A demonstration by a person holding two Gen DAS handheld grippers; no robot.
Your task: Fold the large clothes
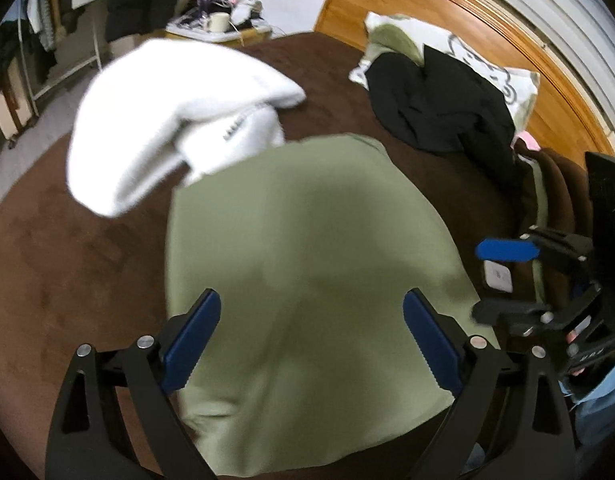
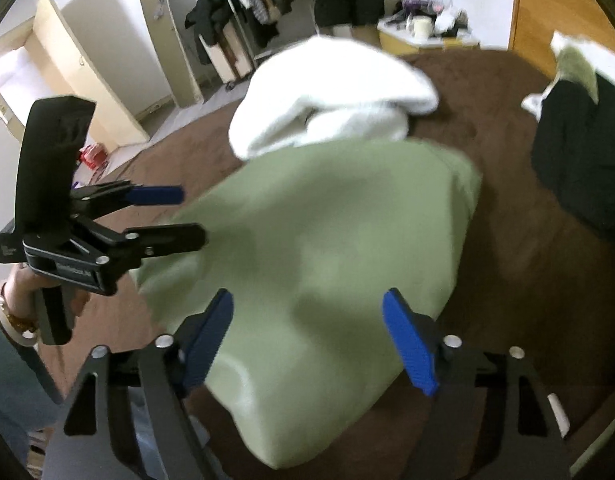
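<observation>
Folded green garment (image 1: pixel 307 260) lying on the brown bed cover (image 1: pixel 67 280), filling the centre of both wrist views. Left gripper (image 1: pixel 312 340), lower centre of its own view, jaws spread wide above the cloth with nothing between them. Right gripper (image 2: pixel 307 340), lower centre of its view, likewise parted and empty, no pad pressing on fabric. A white garment (image 1: pixel 167 120) lies bunched at upper left, touching the green one's far edge; a black garment (image 1: pixel 439 108) rests on a pillow (image 1: pixel 523 84) at upper right. The step in hand appears to be release after a fold. The next move probably calls for choosing an unfolded garment and finding an edge to pinch.
</observation>
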